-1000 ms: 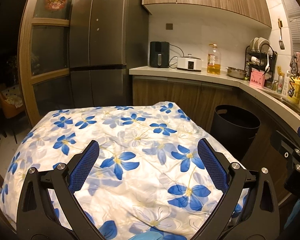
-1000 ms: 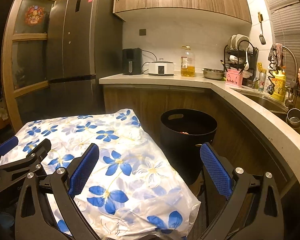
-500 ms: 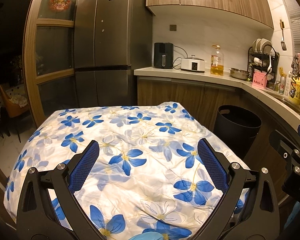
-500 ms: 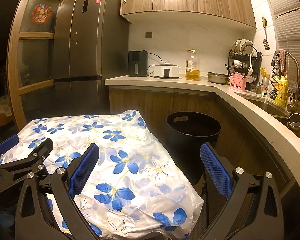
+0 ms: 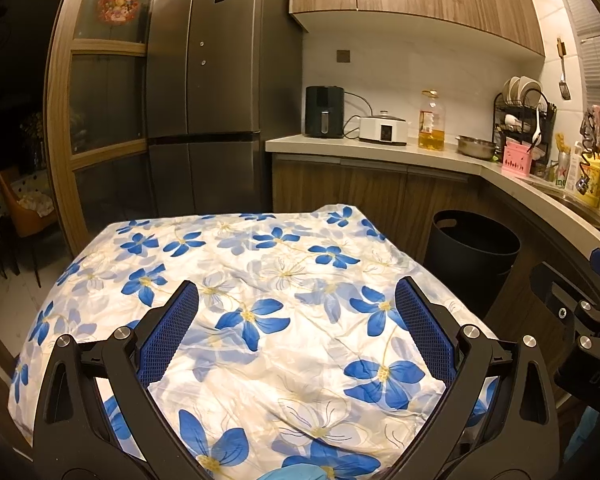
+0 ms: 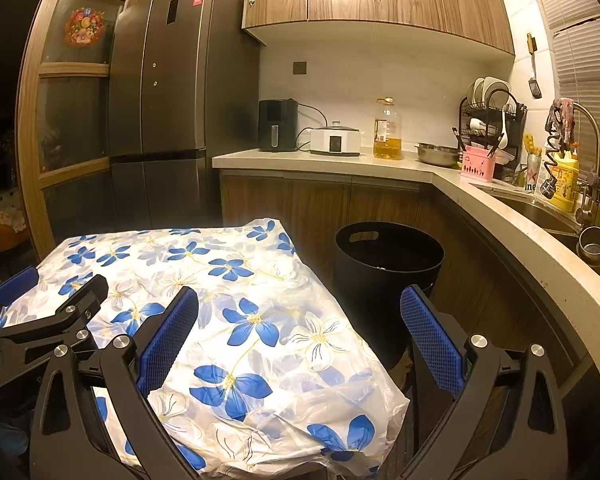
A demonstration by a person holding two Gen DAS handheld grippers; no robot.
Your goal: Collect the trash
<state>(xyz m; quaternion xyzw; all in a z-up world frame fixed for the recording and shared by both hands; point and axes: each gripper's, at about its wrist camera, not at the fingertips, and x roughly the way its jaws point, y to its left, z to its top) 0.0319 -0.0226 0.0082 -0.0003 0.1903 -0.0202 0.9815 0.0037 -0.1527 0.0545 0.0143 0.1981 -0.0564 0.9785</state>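
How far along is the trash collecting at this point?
Apparently near the end: the floral tablecloth shows no trash on its visible surface, and something small lies at the bottom of the black bin, though it cannot be identified. Nothing is in hand: the left gripper and right gripper are both open and empty above the table. No remaining trash is visible.

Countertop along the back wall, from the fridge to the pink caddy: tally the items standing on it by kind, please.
Black air fryer: 1
White cooker: 1
Oil bottle: 1
Steel bowl: 1
Pink utensil caddy: 1
Total: 5
The dish rack and the sink-side clutter beyond the caddy are left out.
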